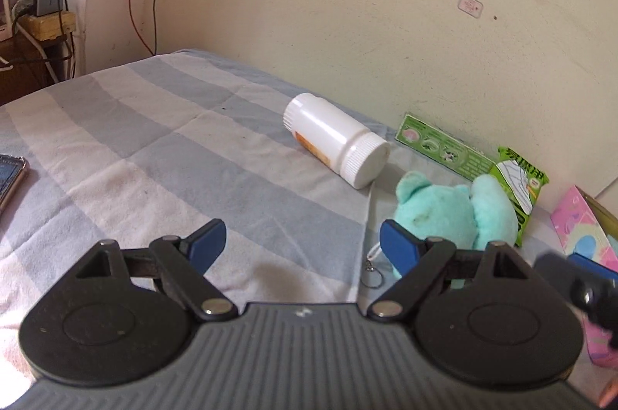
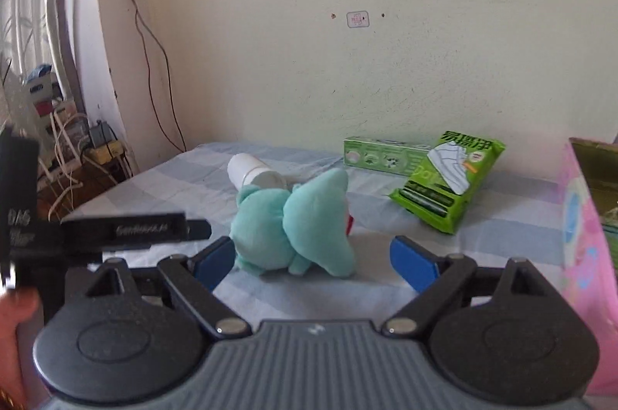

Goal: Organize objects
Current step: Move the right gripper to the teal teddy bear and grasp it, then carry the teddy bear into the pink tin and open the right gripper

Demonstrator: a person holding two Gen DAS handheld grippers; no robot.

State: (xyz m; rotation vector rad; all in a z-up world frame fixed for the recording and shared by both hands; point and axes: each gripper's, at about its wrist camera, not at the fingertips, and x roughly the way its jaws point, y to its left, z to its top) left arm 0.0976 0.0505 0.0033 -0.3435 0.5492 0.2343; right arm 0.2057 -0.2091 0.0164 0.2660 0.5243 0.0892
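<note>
Two green packs (image 2: pixel 448 178) bear Chinese print, perhaps shoe wipes.

Green packet (image 2: pixel 448 182), by the bed's wall edge: large dark Chinese characters above a white shoe picture, not clearly legible. Black device (image 2: pixel 123 228), left edge of right wrist view: blurred white lettering, unreadable.

Ahead of the left claw, the white bottle (image 1: pixel 337 138) looks like smooth, slightly glossy plastic with ribbed caps. Between the right claw's blue pads the teal plush toy (image 2: pixel 297 228) is soft, fuzzy cloth. Beyond it, the green packet (image 2: pixel 450 180) has a shiny film finish and the green box (image 2: pixel 380 151) looks like printed card. The striped bedsheet (image 1: pixel 162 155) underneath is matt woven cloth, faintly creased.
</note>
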